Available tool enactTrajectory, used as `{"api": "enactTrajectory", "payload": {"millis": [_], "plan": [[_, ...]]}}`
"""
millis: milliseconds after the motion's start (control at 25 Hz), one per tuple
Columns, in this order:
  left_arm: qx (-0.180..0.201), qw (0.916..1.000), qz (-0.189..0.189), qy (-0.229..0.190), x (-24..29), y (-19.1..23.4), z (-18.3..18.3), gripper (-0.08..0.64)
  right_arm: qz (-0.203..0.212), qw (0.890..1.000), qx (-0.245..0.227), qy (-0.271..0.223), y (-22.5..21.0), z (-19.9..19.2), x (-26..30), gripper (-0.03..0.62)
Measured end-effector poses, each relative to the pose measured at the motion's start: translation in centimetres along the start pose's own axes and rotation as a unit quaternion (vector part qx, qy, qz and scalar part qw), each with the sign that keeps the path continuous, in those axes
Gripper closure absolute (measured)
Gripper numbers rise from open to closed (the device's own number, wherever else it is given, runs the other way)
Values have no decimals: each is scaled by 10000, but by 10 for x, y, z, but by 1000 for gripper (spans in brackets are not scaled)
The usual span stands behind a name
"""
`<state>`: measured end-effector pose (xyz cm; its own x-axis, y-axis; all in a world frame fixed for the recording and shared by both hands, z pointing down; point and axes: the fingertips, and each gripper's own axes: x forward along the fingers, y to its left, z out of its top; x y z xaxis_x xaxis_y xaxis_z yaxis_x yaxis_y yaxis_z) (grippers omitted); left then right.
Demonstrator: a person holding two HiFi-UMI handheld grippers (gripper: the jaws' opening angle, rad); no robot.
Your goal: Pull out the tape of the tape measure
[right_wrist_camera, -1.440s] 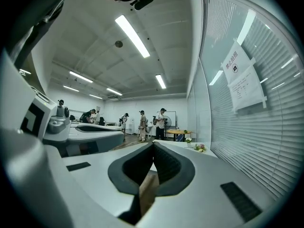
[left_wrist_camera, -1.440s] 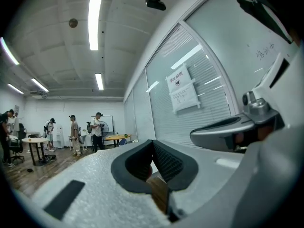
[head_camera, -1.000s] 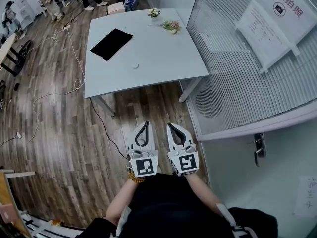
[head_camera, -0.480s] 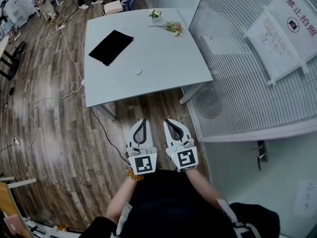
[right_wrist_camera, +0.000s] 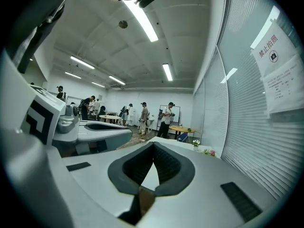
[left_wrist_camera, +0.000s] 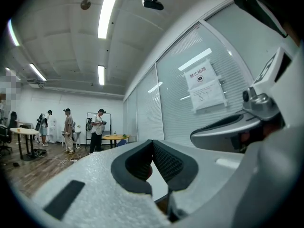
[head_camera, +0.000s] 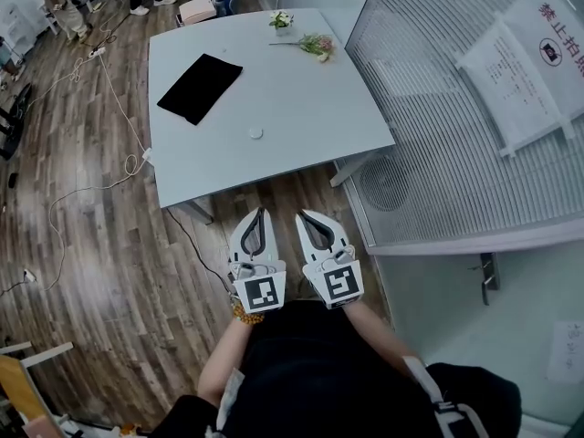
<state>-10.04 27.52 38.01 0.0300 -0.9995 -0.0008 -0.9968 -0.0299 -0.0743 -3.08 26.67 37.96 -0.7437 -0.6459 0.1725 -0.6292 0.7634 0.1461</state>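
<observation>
**A:** Where do the two grippers stand?

**B:** The left gripper (head_camera: pixel 262 213) and the right gripper (head_camera: pixel 299 215) are side by side, low in front of the person, above the wooden floor (head_camera: pixel 109 245). Both pairs of jaws are closed tip to tip, and nothing is between them.

**A:** And the tape measure?

**B:** A small white round thing (head_camera: pixel 255 133) lies straight ahead of the left jaws, a little past the near edge of the tabletop (head_camera: pixel 310 108). It is too small to make out for certain, but it is probably the tape measure. Beyond it and to the left of both jaws lies a black mat (head_camera: pixel 200 88). Farthest out, ahead of the right jaws, some flowers (head_camera: pixel 315 46) lie near the far edge.

**A:** So which step is in hand?

**B:** It looks like the very start. The jaws are well apart from the round thing and nothing has been gripped. Next, both grippers would need to come over the tabletop and open their jaws. One would then hold the case steady while the other pinches the end of the tape and draws it straight out.
</observation>
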Motion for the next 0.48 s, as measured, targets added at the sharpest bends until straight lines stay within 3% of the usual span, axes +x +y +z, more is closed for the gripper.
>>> {"api": "enactTrajectory", "payload": {"millis": [280,480], "plan": [[-56,9999,52,110,8,13,-11,551,80,9999,98,41,2,-5,23,592],[35,9996,203,199,27,27,-15,551,85,9998,158,51,-21,-11,47,592]]}}
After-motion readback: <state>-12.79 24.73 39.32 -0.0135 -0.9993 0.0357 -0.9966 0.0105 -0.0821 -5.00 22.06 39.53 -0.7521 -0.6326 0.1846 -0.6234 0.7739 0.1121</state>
